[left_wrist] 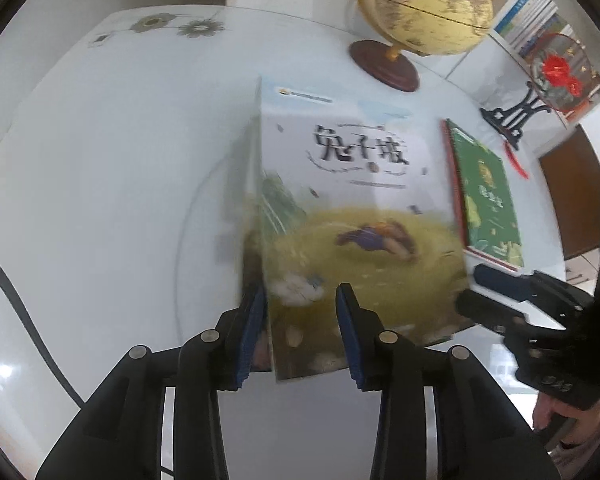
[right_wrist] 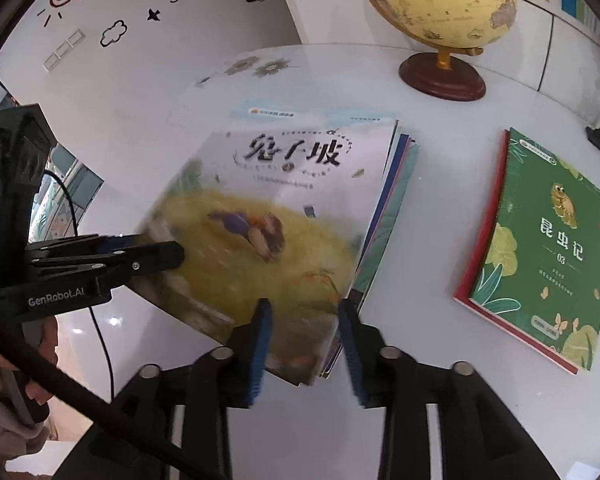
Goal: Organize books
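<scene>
A stack of thin books (left_wrist: 340,200) (right_wrist: 280,208) lies on the white table (left_wrist: 100,160), topped by a white and yellow cover with black characters; its near end is blurred. My left gripper (left_wrist: 301,292) is open, with the stack's near left edge between its blue pads. My right gripper (right_wrist: 305,306) is open around the stack's near right corner. Each gripper shows in the other view: the left gripper (right_wrist: 140,256) at the stack's left side, the right gripper (left_wrist: 500,292) at its right. A green book (left_wrist: 488,200) (right_wrist: 540,248) lies flat on a red one to the right.
A yellow globe (left_wrist: 424,4) (right_wrist: 444,0) on a dark round base stands at the back of the table. A red ornament on a black stand (left_wrist: 556,72) sits at the far right before a bookshelf (left_wrist: 532,12). A black cable (right_wrist: 104,344) hangs at the left.
</scene>
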`<state>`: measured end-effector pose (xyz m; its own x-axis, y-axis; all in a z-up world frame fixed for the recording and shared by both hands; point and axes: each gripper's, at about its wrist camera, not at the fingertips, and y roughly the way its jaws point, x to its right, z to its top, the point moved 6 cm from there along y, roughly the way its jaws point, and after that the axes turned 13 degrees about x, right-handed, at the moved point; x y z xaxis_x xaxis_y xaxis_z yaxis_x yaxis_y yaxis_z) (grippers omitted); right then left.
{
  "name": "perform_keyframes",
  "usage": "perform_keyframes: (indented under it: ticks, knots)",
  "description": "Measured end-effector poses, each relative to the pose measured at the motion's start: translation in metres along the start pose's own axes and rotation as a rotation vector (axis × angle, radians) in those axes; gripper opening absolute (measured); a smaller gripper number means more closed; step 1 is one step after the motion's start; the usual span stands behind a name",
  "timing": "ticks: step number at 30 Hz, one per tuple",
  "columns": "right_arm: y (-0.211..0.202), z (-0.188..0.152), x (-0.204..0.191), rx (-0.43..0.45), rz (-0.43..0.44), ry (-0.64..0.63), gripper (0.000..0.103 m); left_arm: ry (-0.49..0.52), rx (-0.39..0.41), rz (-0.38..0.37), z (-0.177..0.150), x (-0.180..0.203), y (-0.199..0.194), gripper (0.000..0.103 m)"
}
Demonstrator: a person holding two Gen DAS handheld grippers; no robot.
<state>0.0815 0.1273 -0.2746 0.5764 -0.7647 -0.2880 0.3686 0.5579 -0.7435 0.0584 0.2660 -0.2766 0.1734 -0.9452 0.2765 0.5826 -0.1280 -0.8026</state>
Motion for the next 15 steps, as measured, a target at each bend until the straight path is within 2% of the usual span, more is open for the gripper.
perform_keyframes:
  ticks: [2, 8, 15]
  knots:
    - [-0.004, 0.002, 0.002, 0.013, 0.001, 0.018, 0.049, -0.005, 0.007, 0.011, 0.000, -0.004, -0.003, 0.035]
    - [-0.014, 0.001, 0.020, 0.029, 0.012, 0.088, 0.050, -0.015, 0.054, 0.031, 0.017, -0.007, -0.011, 0.035]
    - [-0.040, -0.002, 0.069, 0.066, -0.040, 0.176, 0.050, -0.021, 0.103, -0.107, 0.044, 0.039, -0.005, 0.035]
